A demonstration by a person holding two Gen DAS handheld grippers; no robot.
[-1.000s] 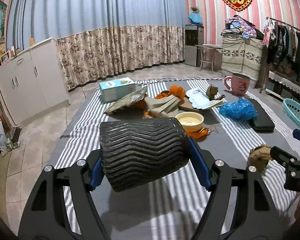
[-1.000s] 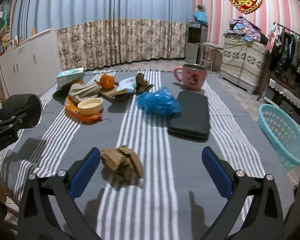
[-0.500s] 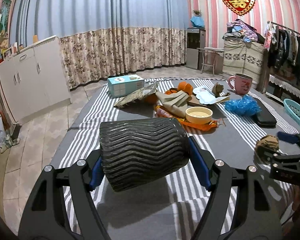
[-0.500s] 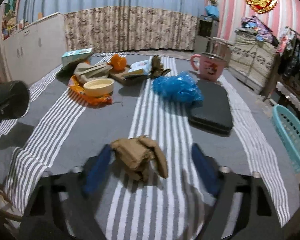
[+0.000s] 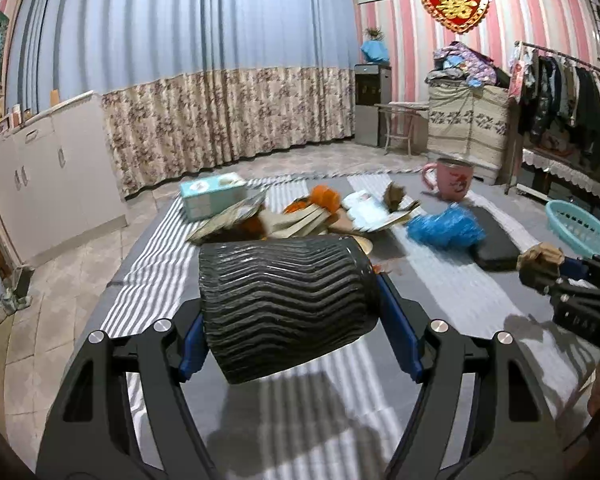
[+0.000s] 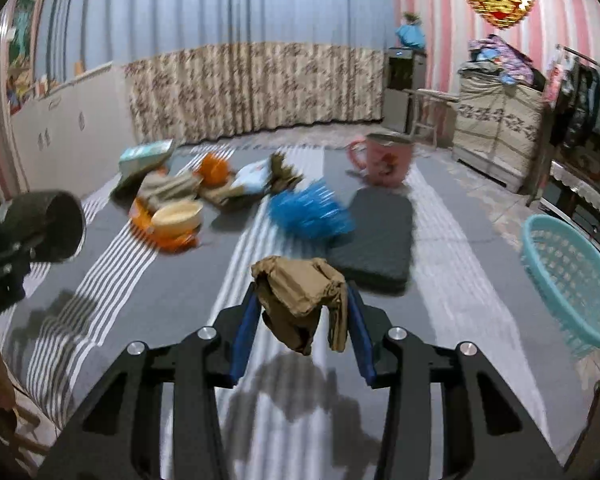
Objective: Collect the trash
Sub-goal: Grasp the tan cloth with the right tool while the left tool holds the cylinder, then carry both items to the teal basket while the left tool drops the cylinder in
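The right tongs (image 6: pixel 302 320) are closing on a brown paper wad (image 6: pixel 300 296). The wad sits between the blue pads and hangs a bit above the striped cloth (image 6: pixel 452 304), with its shadow under it. It looks light and soft, so it should squash a little. The loose flaps hang down and could slip, so the thick middle is the best place to pinch.

The left tongs (image 5: pixel 290 320) pinch a black ribbed cup (image 5: pixel 284 304) by its sides. The cup lies on its side between the pads. It looks stiff and light.

More trash lies farther off: a blue bag (image 6: pixel 310 214), a small bowl (image 6: pixel 176 218), some wrappers. A dark pad (image 6: pixel 374 240) lies just behind the wad. A pink mug (image 6: pixel 386 158) stands at the far end.

The blue basket (image 6: pixel 572 280) sits off the right edge of the cloth. The way to it looks open. The cloth near the tongs is bare.
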